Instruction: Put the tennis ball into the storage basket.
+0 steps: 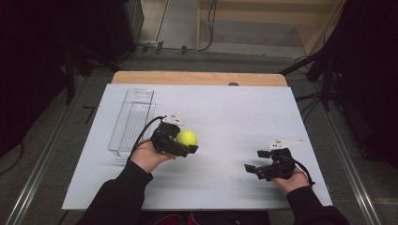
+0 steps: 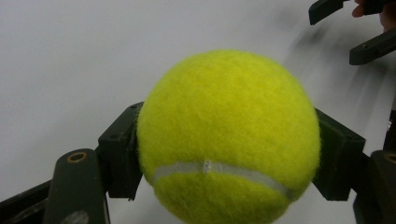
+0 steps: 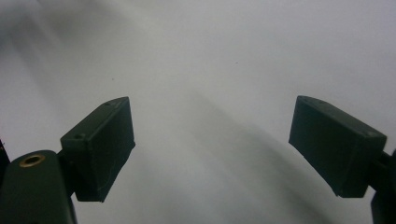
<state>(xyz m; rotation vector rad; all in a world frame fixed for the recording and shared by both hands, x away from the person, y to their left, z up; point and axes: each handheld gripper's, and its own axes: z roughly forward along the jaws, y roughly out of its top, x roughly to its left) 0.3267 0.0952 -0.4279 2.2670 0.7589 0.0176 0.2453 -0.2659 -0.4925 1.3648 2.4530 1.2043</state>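
A yellow-green tennis ball (image 1: 187, 137) is clamped in my left gripper (image 1: 185, 143), which hangs a little above the white board (image 1: 225, 112) at centre left. In the left gripper view the ball (image 2: 229, 135) sits between both black pads (image 2: 122, 154), which press on its sides. My right gripper (image 1: 253, 169) rests near the board's front right, jaws wide apart. In the right gripper view its fingers (image 3: 100, 144) stand open over bare white surface, with nothing between them.
A clear plastic tray (image 1: 132, 121) lies lengthwise at the board's left side, just beyond my left hand. The board lies on a wooden table (image 1: 197, 77). In the left gripper view the right gripper's jaws (image 2: 348, 28) show at the top right.
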